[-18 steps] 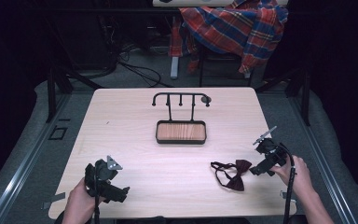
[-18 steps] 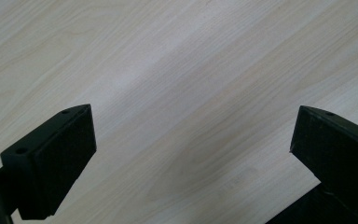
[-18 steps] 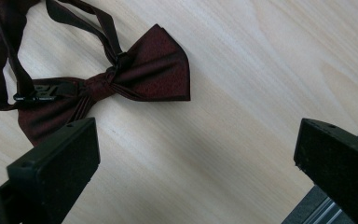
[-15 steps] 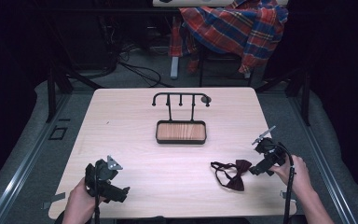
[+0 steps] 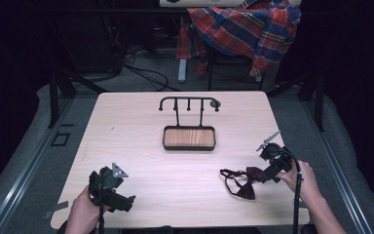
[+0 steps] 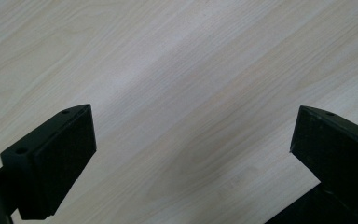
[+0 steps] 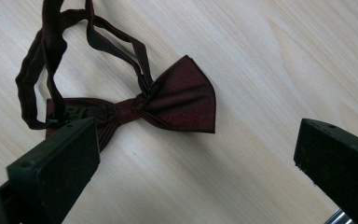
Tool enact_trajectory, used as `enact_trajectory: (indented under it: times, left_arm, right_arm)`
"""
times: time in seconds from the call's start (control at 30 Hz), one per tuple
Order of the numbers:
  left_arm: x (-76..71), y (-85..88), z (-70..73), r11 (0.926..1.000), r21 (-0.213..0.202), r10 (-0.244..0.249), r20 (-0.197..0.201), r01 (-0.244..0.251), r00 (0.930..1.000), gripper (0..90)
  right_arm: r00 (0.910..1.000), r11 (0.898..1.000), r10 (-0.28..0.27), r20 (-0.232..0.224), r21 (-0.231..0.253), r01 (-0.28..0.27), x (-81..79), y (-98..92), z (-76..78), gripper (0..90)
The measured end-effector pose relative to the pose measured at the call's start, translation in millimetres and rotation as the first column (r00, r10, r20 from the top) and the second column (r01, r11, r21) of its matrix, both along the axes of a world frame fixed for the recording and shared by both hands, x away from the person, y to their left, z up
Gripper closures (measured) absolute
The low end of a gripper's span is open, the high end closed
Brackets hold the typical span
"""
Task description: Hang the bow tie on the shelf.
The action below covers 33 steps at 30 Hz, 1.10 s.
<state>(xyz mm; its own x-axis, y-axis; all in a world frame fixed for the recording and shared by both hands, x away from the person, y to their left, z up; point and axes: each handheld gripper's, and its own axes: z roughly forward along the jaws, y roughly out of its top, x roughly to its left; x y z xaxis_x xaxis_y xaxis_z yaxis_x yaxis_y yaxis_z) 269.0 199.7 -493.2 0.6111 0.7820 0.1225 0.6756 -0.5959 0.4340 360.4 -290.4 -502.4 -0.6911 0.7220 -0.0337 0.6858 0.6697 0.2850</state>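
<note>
The right gripper [image 5: 267, 171] sits wide open at the near right of the table, jaws spread with nothing between them, and right under it lies the dark maroon fabric bow tie [image 7: 168, 105] with its thin looped neck strap [image 7: 51, 56] trailing off to one side. In the high view the bow tie [image 5: 246, 180] is flat on the pale wood-grain table [image 5: 141, 126], just beside the gripper's tips and well apart from the black metal hook stand with the wooden tray base [image 5: 189, 138] in the middle. Honestly this thing is going to be floppy and super light, so no worries about weight or breaking it, but the satiny cloth looks like it could slide, and the strap will dangle and snag on stuff. I'd pinch it at the tight centre knot [image 7: 137, 106], since that's the thickest, firmest bit; grabbing a wing would probably just crumple it. The left gripper [image 5: 111, 192] is parked at the near left, also spread open and empty, looking at nothing but bare tabletop [image 6: 191, 70]. A plaid red and blue cloth [image 5: 246, 29] hangs over something behind the table.
</note>
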Motion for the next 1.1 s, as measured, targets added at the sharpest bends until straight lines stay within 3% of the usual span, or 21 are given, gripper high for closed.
enact_trajectory:
  times: [0.07,0.17,0.27,0.43,0.6,0.67,0.93,0.97,1.0,1.1]
  left_arm:
    - [0.1,0.0,-0.2,1.0,-0.002,0.001,-0.001,-0.001,1.0,0.1]
    - [0.4,0.0,0.0,1.0,0.003,-0.001,-0.004,0.001,1.0,0.1]
    - [0.6,0.1,-0.1,1.0,0.002,0.001,-0.005,-0.001,1.0,0.1]
    - [0.4,0.8,0.4,1.0,-0.005,0.003,-0.001,-0.003,1.0,0.1]
    - [0.5,0.8,0.1,1.0,-0.007,0.004,-0.005,-0.004,1.0,0.1]
    - [0.6,0.6,0.1,1.0,-0.008,0.004,-0.005,-0.004,1.0,0.1]
    - [0.7,0.9,0.0,0.9999,-0.009,0.006,-0.006,-0.006,1.0,0.1]
    - [0.8,0.9,-0.1,0.9999,-0.009,0.006,-0.007,-0.007,1.0,0.1]
    - [0.9,0.9,-0.1,0.9999,-0.01,0.006,-0.008,-0.006,1.0,0.1]
    - [0.7,0.5,-0.4,0.9999,-0.011,0.008,-0.008,-0.008,0.9999,0.1]
  right_arm:
    - [1.0,1.0,0.002,0.006,0.015,-0.002,-0.1,4.6,-1.9,0.2]
    - [0.9993,0.999,0.035,0.011,-0.015,-0.035,2.0,12.1,0.0,0.2]
    - [0.9984,0.999,0.052,0.022,0.001,-0.052,3.6,21.2,-2.2,0.2]
    - [0.9938,0.993,0.109,0.023,-0.044,-0.108,8.4,35.9,-4.4,0.2]
    - [0.9902,0.99,0.135,0.036,-0.05,-0.133,11.3,45.8,-8.2,0.2]
    - [0.9885,0.986,0.148,0.033,-0.083,-0.145,13.7,49.2,-10.9,0.6]
    - [0.9815,0.98,0.19,0.021,-0.068,-0.189,17.4,61.1,-16.4,20.9]
    - [0.9817,0.981,0.189,0.023,-0.042,-0.188,16.7,62.6,-18.3,23.2]
    - [0.9788,0.977,0.205,0.014,-0.062,-0.203,17.1,64.0,-17.3,24.8]
    - [0.9733,0.972,0.229,0.015,-0.055,-0.228,16.2,69.5,-19.1,30.5]
